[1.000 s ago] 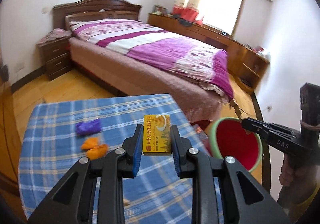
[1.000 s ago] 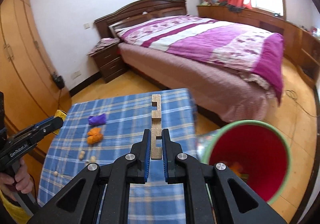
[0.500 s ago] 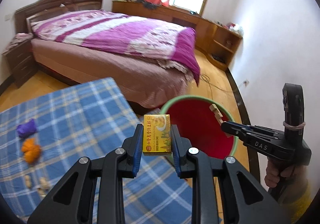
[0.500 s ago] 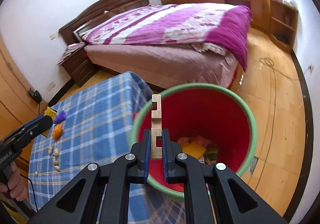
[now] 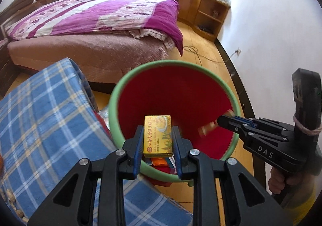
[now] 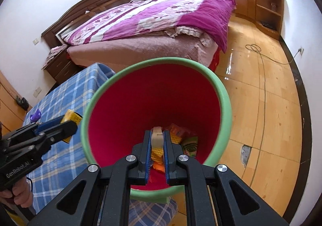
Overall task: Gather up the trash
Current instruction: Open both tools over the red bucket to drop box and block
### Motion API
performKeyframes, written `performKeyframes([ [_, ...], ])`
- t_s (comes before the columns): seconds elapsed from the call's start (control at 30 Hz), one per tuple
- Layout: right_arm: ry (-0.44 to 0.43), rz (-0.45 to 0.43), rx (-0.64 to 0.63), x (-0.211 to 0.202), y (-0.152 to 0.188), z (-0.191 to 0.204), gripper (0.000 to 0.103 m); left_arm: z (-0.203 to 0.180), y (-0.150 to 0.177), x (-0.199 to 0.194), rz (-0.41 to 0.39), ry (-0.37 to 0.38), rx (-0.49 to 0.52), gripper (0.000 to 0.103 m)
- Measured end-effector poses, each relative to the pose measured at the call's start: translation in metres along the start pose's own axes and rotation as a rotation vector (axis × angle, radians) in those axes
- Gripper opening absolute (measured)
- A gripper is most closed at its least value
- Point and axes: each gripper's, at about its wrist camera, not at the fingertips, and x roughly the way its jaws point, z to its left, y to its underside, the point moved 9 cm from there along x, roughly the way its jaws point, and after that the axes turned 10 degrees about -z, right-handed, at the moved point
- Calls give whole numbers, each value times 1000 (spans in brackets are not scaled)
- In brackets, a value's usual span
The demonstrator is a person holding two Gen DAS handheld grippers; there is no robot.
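Note:
A bin with a green rim and red inside stands on the floor beside the table. My left gripper is shut on a yellow green-bean-cake box, held over the bin's near edge. My right gripper is shut on a pale wooden piece, low over the bin's mouth. From the left wrist view the right gripper reaches in from the right, and the wooden piece looks blurred. In the right wrist view the left gripper shows with the yellow box. Wrappers lie in the bin's bottom.
The table with a blue plaid cloth is left of the bin, with a purple wrapper on it. A bed stands behind. A cable runs over the wooden floor on the right, near the white wall.
Both grippers swung right, away from the table, and came down over the bin. The box and the wooden piece stayed gripped. The bin now fills the middle of both views.

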Motion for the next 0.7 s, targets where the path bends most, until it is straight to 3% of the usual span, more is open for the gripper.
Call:
performKeyframes([
  [0.07, 8, -6, -1, 2, 2, -4, 11, -3, 2, 6, 11, 1, 16, 26],
  [0.13, 10, -15, 2, 3, 2, -7, 12, -6, 4, 11, 20, 3, 23, 36],
  [0.23, -9, -29, 22, 2, 2, -8, 12, -8, 5, 14, 21, 11, 24, 43],
  [0.5, -23, -51, 36, -4, 1, -6, 12, -6, 7, 9, 17, 5, 19, 43],
  [0.57, -27, -55, 29, -8, -1, -2, 15, -2, 6, 3, 9, -3, 10, 44],
  [0.63, -28, -63, 18, -13, -5, 3, 27, 4, 4, -4, -3, -14, -3, 45],
  [0.7, -24, -76, 7, -20, -9, 8, 28, 12, 2, -15, -20, -28, -23, 46],
])
